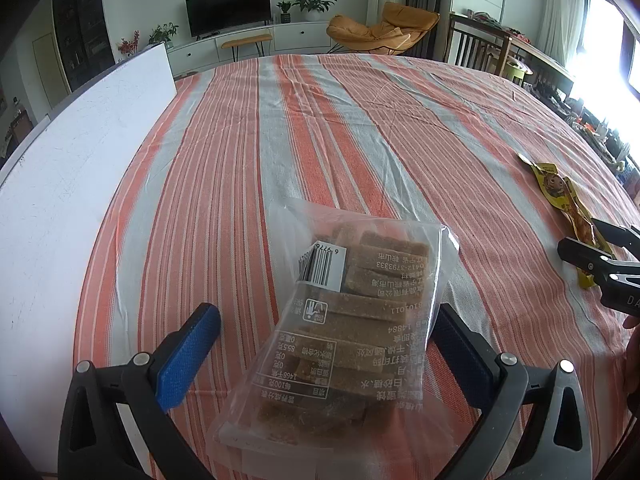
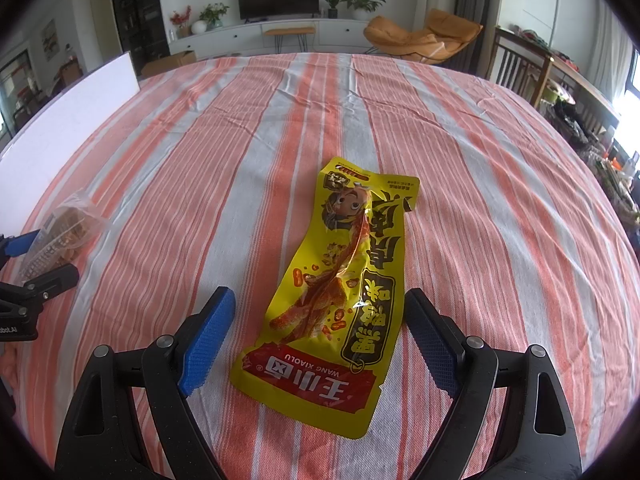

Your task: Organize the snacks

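A clear bag of brown snack bars [image 1: 344, 328] lies flat on the striped tablecloth [image 1: 320, 140], between the spread blue-padded fingers of my left gripper [image 1: 326, 316], which is open and does not press on it. A long yellow snack packet [image 2: 340, 292] with a cartoon face lies between the wide fingers of my right gripper [image 2: 320, 320], open too, its pads apart from the packet. In the left wrist view the yellow packet [image 1: 560, 196] and the right gripper [image 1: 592, 248] show at the right edge. The clear bag [image 2: 64, 232] and the left gripper [image 2: 40, 256] appear at the left of the right wrist view.
A white board [image 1: 80, 168] stands along the table's left side. Beyond the far table edge are a TV cabinet [image 1: 256, 40], an orange lounge chair [image 1: 380, 28] and wooden chairs [image 1: 476, 48]. Cluttered shelves [image 1: 600, 136] line the right by the window.
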### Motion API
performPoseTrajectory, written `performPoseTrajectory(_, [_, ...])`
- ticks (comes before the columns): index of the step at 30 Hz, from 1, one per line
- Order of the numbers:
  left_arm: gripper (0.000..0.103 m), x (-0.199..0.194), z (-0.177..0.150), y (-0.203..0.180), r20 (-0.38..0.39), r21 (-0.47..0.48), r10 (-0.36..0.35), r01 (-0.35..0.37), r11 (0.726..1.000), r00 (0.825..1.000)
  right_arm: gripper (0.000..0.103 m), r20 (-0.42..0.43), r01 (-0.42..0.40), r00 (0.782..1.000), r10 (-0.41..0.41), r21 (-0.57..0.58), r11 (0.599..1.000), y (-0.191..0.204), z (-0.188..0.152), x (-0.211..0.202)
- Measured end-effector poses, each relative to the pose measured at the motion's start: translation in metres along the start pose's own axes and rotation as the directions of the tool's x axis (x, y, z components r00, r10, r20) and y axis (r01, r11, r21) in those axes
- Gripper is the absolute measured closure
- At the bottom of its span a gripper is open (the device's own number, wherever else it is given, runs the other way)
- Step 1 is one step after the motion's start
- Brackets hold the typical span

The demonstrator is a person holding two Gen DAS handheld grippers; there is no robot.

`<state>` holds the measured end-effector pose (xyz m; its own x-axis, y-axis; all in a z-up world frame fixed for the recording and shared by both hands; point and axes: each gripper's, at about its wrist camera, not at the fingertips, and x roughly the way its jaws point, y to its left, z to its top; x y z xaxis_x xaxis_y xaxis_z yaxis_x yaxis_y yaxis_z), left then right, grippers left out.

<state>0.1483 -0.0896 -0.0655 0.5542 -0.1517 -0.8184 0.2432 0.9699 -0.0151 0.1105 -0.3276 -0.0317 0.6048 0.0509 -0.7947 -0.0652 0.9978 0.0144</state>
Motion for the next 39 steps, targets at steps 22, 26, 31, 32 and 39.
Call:
performPoseTrajectory(22, [0.0,-0.0003,0.0011,0.0004,0.0,0.0,-0.001,0.001,1.0,1.0,0.015,-0.001,0.0,1.0,0.0,0.002,1.0,0.0005,0.0002,0.0005])
performPoseTrajectory(26, [0.0,0.0007,0.0003,0.0,0.0,-0.001,-0.001,0.001,1.0,1.0,0.015,-0.001,0.001,1.0,-0.001,0.002,1.0,-0.0002,0.0002,0.0001])
performPoseTrajectory(31, [0.0,0.0013,-0.0002,-0.0003,-0.001,-0.001,-0.001,0.001,1.0,1.0,0.015,-0.002,0.001,1.0,-0.001,0.001,1.0,0.0003,0.0003,0.0005])
performPoseTrajectory(32, [0.0,0.0015,-0.0007,-0.0004,-0.001,-0.001,-0.001,0.001,1.0,1.0,0.015,-0.002,0.001,1.0,-0.001,0.002,1.0,0.0001,0.0003,0.0003])
performPoseTrajectory(39, [0.0,0.0015,-0.0001,-0.0003,-0.001,-0.001,-0.001,0.001,1.0,1.0,0.015,-0.002,0.006,1.0,-0.006,0.01,1.0,-0.0016,-0.0001,-0.001])
